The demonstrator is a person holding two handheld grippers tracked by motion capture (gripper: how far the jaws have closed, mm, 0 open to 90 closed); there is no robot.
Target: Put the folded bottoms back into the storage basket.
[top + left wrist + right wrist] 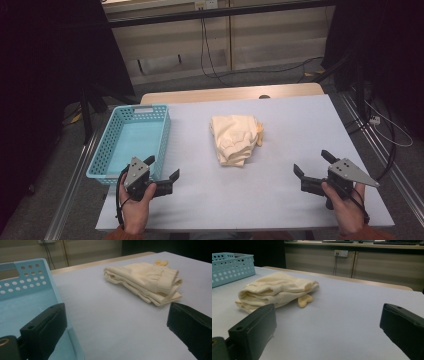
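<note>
Fingers [173,175] on both my grippers spread wide and empty, flanking the folded cream garment [234,139] mid-frame, ready to pinch it.

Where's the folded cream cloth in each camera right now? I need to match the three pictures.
High view: the folded cream cloth lies mid-table, right of the blue basket.
Left gripper view: the cloth sits upper right, the basket at the left edge.
Right gripper view: the cloth sits left of centre, the basket in the upper left corner.
Shared landmark: the blue basket.
</note>
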